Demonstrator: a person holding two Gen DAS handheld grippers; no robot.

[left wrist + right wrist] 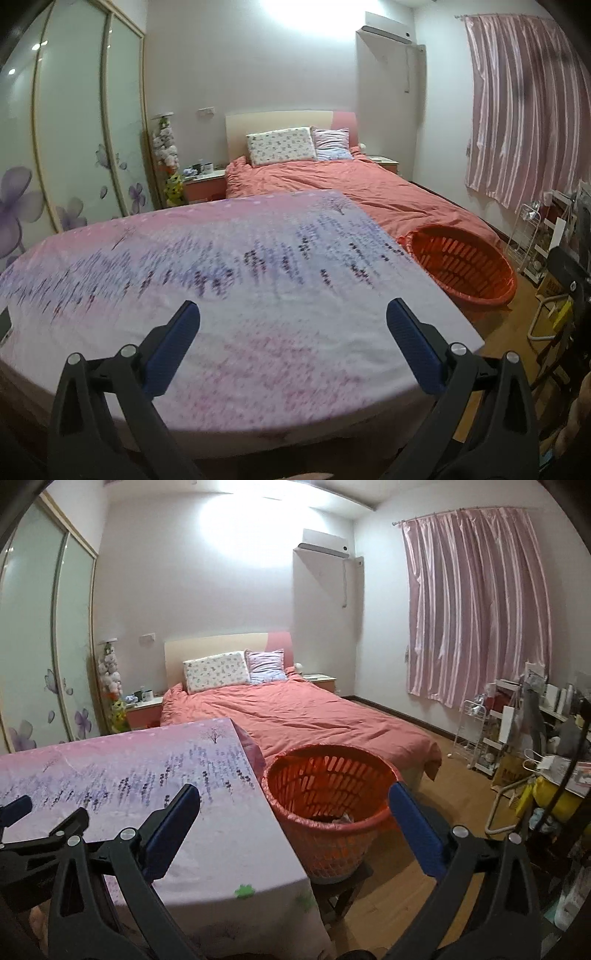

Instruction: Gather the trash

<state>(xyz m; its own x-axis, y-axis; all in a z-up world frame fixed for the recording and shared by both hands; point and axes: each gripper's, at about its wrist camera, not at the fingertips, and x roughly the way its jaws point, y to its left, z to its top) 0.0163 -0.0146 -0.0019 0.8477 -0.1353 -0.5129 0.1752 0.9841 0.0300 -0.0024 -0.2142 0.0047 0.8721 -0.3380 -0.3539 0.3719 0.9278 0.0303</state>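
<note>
An orange slatted basket (328,812) stands on a small dark stool beside the table's right edge, with crumpled scraps (340,818) at its bottom. The left wrist view shows the same basket (465,273) past the table's far right corner. My right gripper (294,789) hangs open and empty, one finger over the table's corner, the other over the basket's rim. Above the cloth-covered table (258,295) my left gripper (293,306) is wide open with nothing between its blue pads. One of its fingers (16,808) shows at the left edge of the right wrist view.
A bed with a coral cover (314,716) lies behind the table and basket. Sliding wardrobe doors (74,129) fill the left wall. A wire rack (476,731) and cluttered shelves stand at the right under a pink curtain (476,609). A dark flat object (4,325) lies at the table's left edge.
</note>
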